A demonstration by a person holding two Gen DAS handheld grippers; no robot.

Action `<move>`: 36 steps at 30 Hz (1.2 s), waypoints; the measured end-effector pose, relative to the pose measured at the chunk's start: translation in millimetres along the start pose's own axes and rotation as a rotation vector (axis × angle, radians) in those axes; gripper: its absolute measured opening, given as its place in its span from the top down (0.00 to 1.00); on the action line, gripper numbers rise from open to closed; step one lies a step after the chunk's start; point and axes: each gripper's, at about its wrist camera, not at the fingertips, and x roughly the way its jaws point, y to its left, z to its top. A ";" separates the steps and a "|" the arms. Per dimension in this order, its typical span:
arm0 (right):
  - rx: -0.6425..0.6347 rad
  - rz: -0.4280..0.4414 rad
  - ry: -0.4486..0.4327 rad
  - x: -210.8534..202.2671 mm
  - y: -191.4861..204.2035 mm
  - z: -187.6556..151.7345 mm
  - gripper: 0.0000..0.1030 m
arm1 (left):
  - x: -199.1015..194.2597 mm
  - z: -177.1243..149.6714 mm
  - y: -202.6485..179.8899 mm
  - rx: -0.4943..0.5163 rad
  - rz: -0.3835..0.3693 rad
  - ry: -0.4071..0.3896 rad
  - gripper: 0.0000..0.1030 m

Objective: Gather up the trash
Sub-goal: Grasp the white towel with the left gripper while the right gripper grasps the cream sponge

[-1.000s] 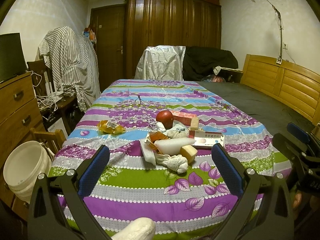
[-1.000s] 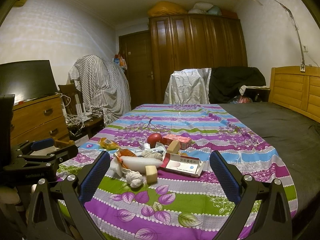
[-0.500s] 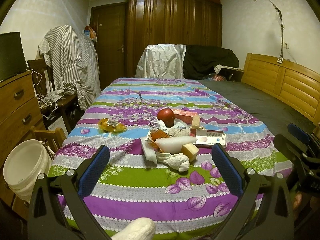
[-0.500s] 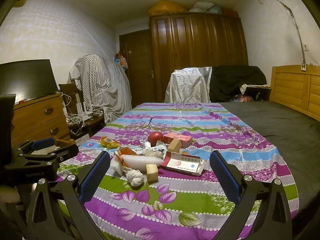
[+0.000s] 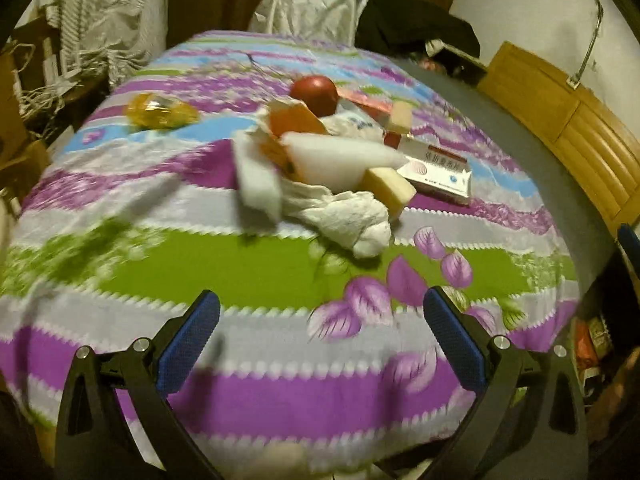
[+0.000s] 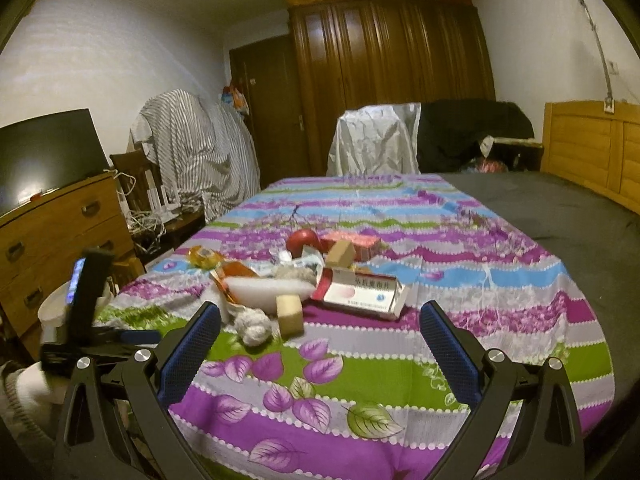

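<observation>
A heap of trash lies on the striped tablecloth [image 5: 248, 272]: a crumpled white tissue [image 5: 352, 220], a white foam wedge [image 5: 340, 156], a tan block [image 5: 390, 190], an orange wrapper [image 5: 294, 120], a medicine box [image 5: 438, 172] and a yellow wrapper [image 5: 160, 112]. A red apple [image 5: 314, 94] sits behind the heap. My left gripper [image 5: 320, 320] hangs open over the near cloth, short of the tissue. My right gripper [image 6: 320, 332] is open too, nearer the table's front edge, with the tissue [image 6: 252, 326] and the medicine box [image 6: 360, 292] beyond it. Neither holds anything.
A white bucket [image 6: 56, 308] stands on the floor left of the table, beside a wooden dresser [image 6: 60, 232]. Cloth-draped chairs [image 6: 372, 140] stand at the far end, with a wardrobe [image 6: 392, 80] behind. A dark bed [image 6: 560, 216] with a wooden headboard runs along the right.
The left gripper has moved forward and tilted down over the table, so the trash heap looms much closer. The right gripper has barely shifted.
</observation>
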 end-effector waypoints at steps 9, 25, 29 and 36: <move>0.028 0.020 0.093 40.4 -27.9 -14.7 0.04 | 62.6 37.0 3.4 -0.043 0.012 0.056 0.12; 0.006 0.311 0.386 210.0 7.1 -7.5 0.41 | 31.5 16.8 43.0 0.020 -0.059 0.035 0.61; 0.018 0.328 0.455 248.5 12.7 -9.0 0.42 | 29.0 15.3 52.3 -0.001 -0.059 0.042 0.61; 0.026 0.266 0.413 226.2 -1.1 -13.1 0.68 | 14.9 16.9 28.4 0.017 -0.147 0.012 0.34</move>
